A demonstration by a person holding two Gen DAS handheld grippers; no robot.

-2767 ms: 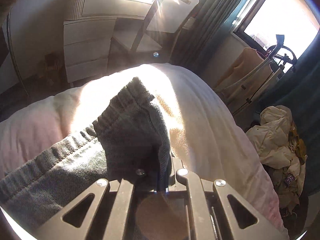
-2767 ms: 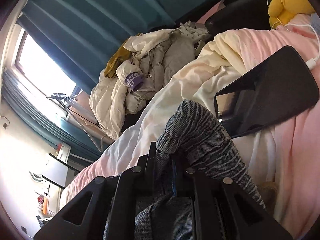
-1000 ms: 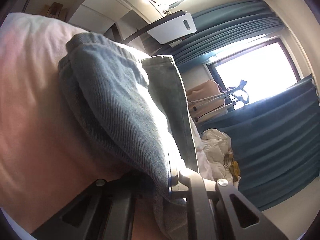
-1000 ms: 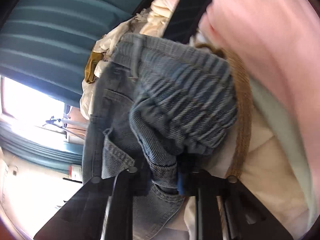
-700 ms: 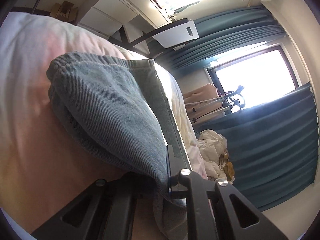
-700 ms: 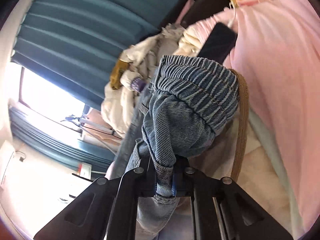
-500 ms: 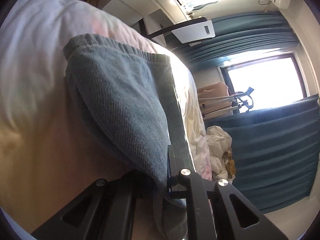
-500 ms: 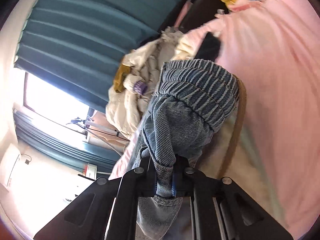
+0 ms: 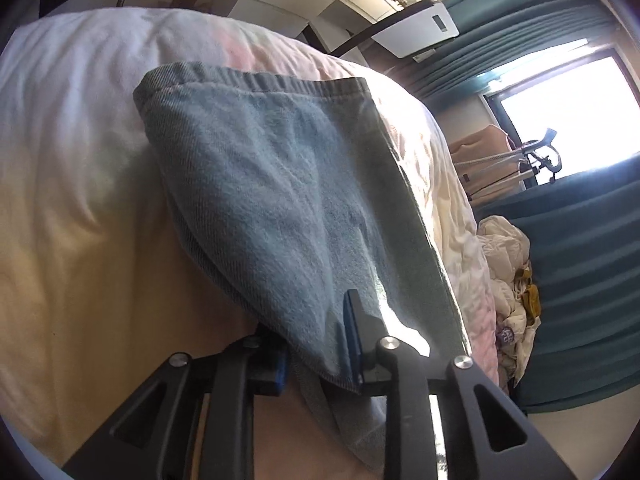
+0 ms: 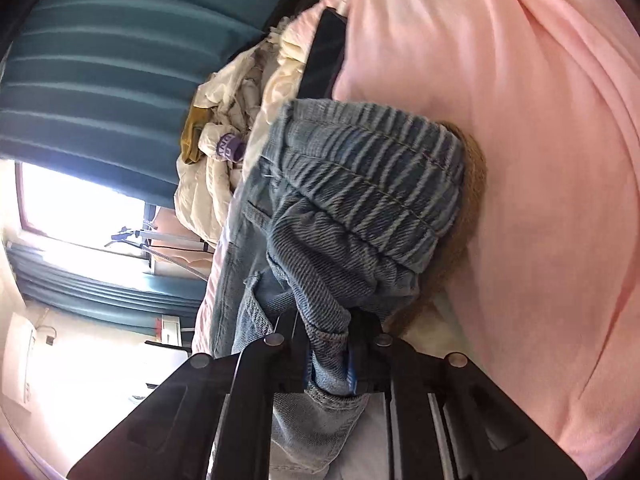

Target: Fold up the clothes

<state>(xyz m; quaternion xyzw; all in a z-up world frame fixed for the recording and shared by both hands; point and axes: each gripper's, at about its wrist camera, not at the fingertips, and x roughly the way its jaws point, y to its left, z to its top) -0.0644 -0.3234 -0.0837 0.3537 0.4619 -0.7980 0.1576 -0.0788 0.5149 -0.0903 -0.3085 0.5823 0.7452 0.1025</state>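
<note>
Right wrist view: jeans (image 10: 360,216) bunched above pink bedding (image 10: 540,160), elastic waistband pinched in right gripper (image 10: 330,356), likely kept clear for folding. Left gripper (image 9: 320,348) spread around hem end, cloth merely draped between, perhaps releasing. Beyond, laundry pile (image 9: 508,264), curtains (image 9: 580,248).

In the left wrist view the jeans (image 9: 280,200) lie on the bedding (image 9: 72,184), their near edge between the fingers of the left gripper (image 9: 320,356), with a heap of clothes (image 9: 508,276) to the right beyond the bed's edge, before the curtain (image 9: 580,248). In the right wrist view the jeans' waistband (image 10: 372,184) bunches ahead of the right gripper (image 10: 330,344), which is clamped on the fabric; a dark flat device (image 10: 322,56) lies on the bedding behind it.
</note>
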